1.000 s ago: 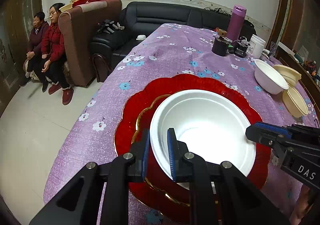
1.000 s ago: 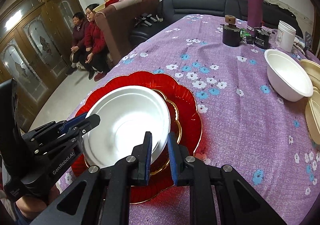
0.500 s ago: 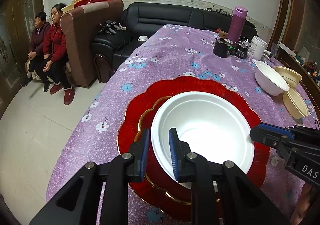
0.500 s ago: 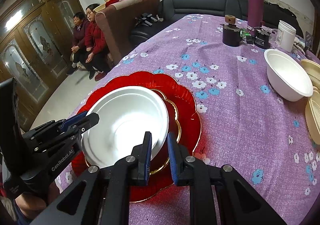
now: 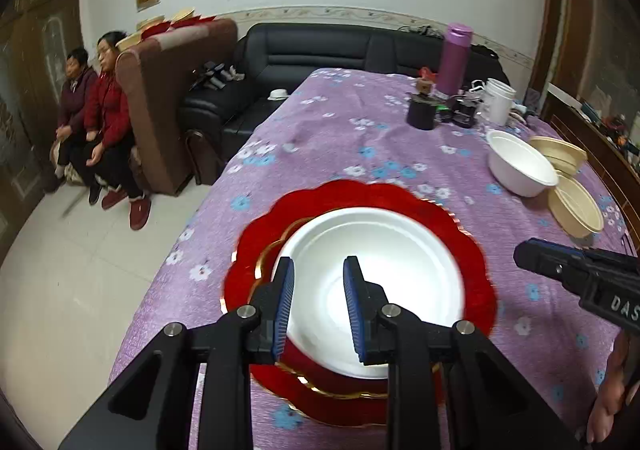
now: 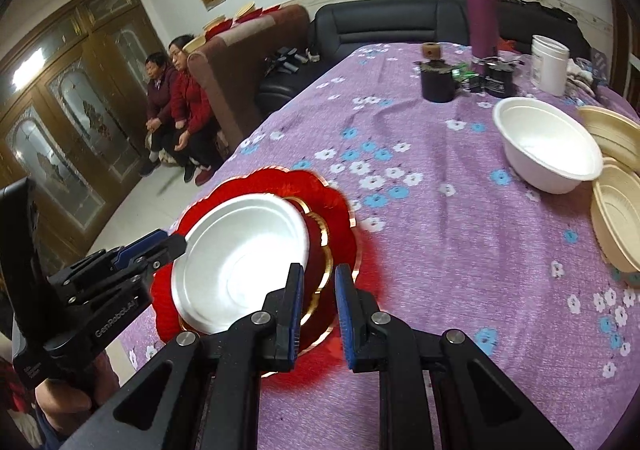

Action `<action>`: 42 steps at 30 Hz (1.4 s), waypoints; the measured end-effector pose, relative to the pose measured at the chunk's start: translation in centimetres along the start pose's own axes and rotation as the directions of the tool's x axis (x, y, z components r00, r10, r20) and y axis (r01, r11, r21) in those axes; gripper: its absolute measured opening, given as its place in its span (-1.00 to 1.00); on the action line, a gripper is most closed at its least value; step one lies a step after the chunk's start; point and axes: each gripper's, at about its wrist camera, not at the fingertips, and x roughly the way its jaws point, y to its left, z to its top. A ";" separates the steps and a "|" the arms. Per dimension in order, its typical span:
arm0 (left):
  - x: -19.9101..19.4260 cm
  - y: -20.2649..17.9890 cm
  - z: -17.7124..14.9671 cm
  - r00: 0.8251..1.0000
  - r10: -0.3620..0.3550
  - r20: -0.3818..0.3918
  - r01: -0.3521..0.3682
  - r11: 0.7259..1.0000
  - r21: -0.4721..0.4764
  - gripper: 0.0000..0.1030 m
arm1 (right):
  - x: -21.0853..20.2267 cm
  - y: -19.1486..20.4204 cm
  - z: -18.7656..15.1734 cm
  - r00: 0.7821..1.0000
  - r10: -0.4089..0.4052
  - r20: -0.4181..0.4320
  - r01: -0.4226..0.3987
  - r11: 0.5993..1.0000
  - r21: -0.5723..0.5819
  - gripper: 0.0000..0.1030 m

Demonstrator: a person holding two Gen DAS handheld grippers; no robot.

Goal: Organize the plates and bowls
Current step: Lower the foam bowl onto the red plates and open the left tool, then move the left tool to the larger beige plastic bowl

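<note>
A white bowl (image 5: 384, 270) sits in a red bowl with a gold rim on a red scalloped plate (image 5: 476, 250). The stack also shows in the right wrist view: white bowl (image 6: 240, 258), red plate (image 6: 340, 210). My left gripper (image 5: 318, 306) is open, its fingers astride the white bowl's near rim without touching it. My right gripper (image 6: 318, 310) is open over the red plate's near right edge, holding nothing. A second white bowl (image 6: 548, 146) and cream bowls (image 6: 616, 218) lie at the right.
A purple flowered cloth (image 6: 440, 210) covers the table. At the far end stand a purple flask (image 6: 482, 14), a dark cup (image 6: 438, 80) and a white jar (image 6: 550, 64). Two seated people (image 5: 96, 122), an armchair and a black sofa (image 5: 340, 50) are at the left.
Both grippers have opened and let go of the bowl rims. Both have drawn back and risen a little. The stack stays on the red plate.
</note>
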 end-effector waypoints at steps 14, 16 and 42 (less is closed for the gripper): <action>-0.4 -13.5 1.2 0.975 -0.213 -0.071 0.223 0.952 0.210 -0.41 | -9.4 -15.4 -0.4 0.978 -0.149 0.144 0.098 0.946 0.309 -0.65; -0.1 -16.0 1.0 0.964 -0.248 -0.097 0.265 0.933 0.243 -0.40 | -10.7 -18.5 -0.4 0.970 -0.199 0.141 0.136 0.920 0.368 -0.66; 2.7 -21.1 -0.2 0.934 -0.294 -0.202 0.343 0.897 0.280 -0.39 | -12.6 -27.9 -4.2 0.981 -0.170 0.096 0.077 0.791 0.607 -0.72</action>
